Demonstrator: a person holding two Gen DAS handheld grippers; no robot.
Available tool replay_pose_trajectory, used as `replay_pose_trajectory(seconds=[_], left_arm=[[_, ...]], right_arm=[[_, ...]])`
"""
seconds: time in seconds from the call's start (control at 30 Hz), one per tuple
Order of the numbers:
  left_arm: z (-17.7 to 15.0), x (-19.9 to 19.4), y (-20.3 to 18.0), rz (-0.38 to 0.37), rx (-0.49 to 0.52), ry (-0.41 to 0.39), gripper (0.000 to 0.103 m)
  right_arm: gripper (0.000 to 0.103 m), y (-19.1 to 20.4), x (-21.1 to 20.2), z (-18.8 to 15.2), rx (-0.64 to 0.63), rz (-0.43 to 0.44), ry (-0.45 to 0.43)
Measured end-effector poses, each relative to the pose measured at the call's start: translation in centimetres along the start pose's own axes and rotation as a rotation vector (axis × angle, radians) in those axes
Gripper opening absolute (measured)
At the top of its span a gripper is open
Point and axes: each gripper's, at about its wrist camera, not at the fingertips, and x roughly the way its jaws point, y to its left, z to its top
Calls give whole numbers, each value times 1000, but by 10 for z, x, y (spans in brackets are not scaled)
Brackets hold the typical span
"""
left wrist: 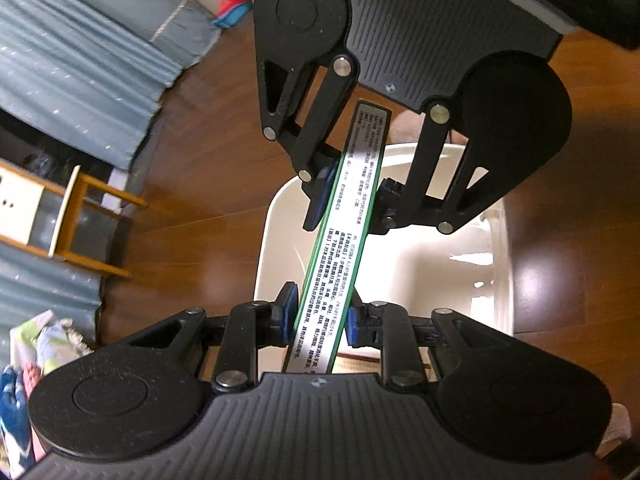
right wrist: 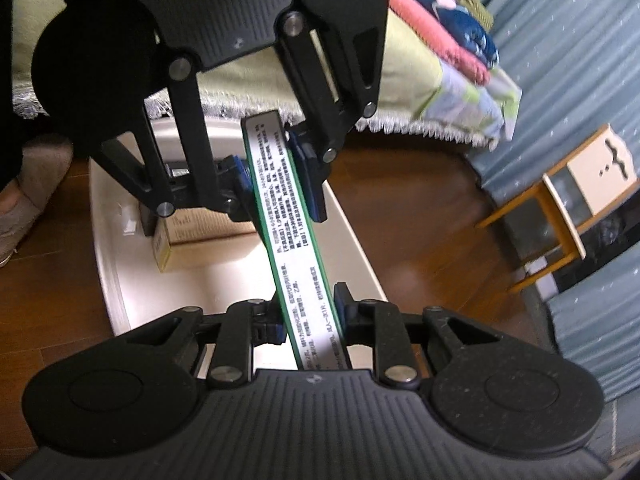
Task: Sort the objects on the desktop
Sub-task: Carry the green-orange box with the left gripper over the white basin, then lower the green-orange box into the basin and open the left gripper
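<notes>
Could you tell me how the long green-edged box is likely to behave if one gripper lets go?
The box looks like thin printed card, so probably light and fairly stiff. Held at both ends by the left gripper and right gripper, it would likely swing down into the bin if one released. Hard squeezing might dent it.

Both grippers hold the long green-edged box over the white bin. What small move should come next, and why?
Probably lower the green-edged box into the white bin. The left gripper and right gripper clamp opposite ends above it; one brown carton already lies inside.
</notes>
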Motion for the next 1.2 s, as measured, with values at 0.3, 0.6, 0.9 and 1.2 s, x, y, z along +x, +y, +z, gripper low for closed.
replay_pose_trajectory(seconds=[0.3, 0.6, 0.9, 1.2], left_arm=[[-13, 44, -5, -67, 77, 26, 28], [-19, 51, -5, -81, 74, 26, 28], [-25, 43, 4, -54, 20, 32, 37], [-55, 33, 18, 8, -70, 133, 39]], right_arm=[[17, 5, 33, -6, 3, 83, 65], [17, 11, 39, 1, 12, 117, 67], [17, 2, 42, -4, 158, 111, 112], [16, -27, 59, -11, 460, 125, 196]])
